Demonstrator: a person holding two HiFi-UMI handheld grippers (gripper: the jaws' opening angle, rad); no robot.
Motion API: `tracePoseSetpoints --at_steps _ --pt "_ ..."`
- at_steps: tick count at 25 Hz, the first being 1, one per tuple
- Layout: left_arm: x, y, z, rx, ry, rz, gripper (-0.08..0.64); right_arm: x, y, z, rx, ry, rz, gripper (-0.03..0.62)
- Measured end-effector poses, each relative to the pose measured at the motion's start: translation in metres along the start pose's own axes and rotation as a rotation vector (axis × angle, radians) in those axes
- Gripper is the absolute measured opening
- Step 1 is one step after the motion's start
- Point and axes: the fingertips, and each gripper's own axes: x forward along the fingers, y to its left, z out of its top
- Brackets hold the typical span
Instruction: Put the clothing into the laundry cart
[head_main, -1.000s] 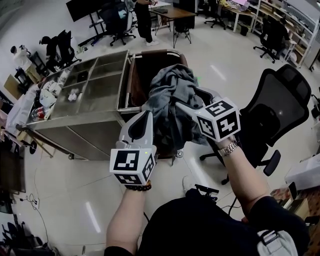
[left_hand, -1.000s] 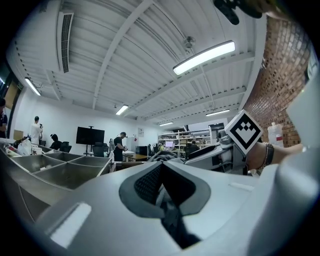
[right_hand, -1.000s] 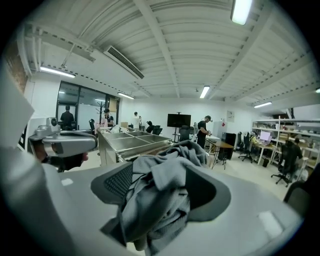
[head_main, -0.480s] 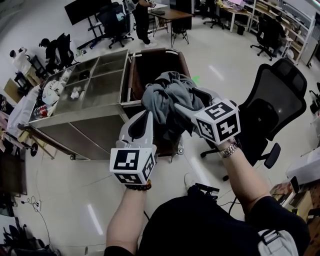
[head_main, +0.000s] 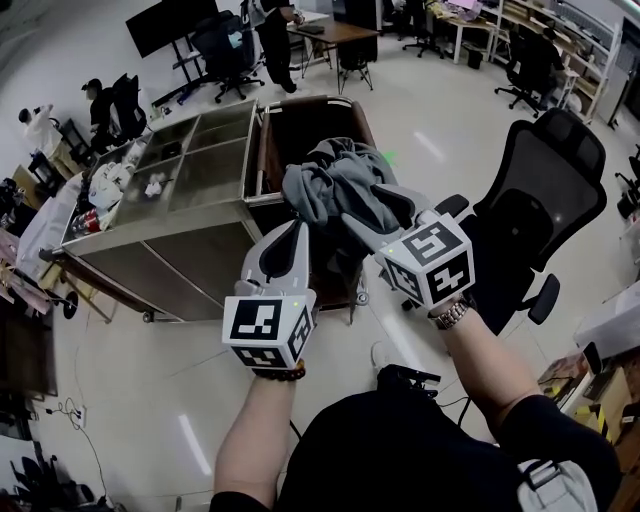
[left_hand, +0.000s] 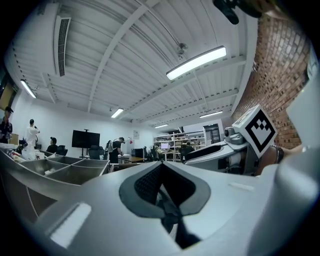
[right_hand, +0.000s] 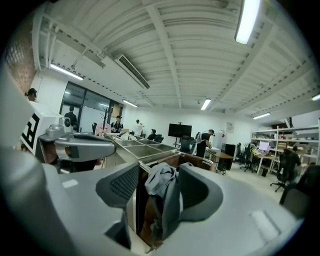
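Observation:
A bundle of grey clothing (head_main: 335, 185) hangs between my two grippers, above the near end of the brown laundry cart (head_main: 300, 125). My left gripper (head_main: 297, 232) is shut, its tips at the bundle's left edge; in the left gripper view a dark strip of cloth is pinched where its jaws meet (left_hand: 162, 192). My right gripper (head_main: 375, 207) holds the bundle's right side. In the right gripper view the grey clothing (right_hand: 162, 182) runs down between the jaws against the right-hand finger (right_hand: 200, 192), and these jaws have just been closing on it. The cart (right_hand: 192, 161) shows beyond.
A steel table (head_main: 190, 195) with open compartments stands against the cart's left side. A black office chair (head_main: 540, 195) is close on the right. Desks, chairs and people stand at the back of the room (head_main: 270, 40).
Both grippers have moved forward towards the cart with the clothing. The bundle now sits higher and more bunched, with less cloth trailing below.

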Motion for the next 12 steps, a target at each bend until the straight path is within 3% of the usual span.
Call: tracePoseSetpoints --at_steps 12 --pt "-0.010 -0.024 0.010 0.006 -0.009 -0.041 0.002 -0.032 0.022 0.010 -0.066 -0.081 -0.073 0.071"
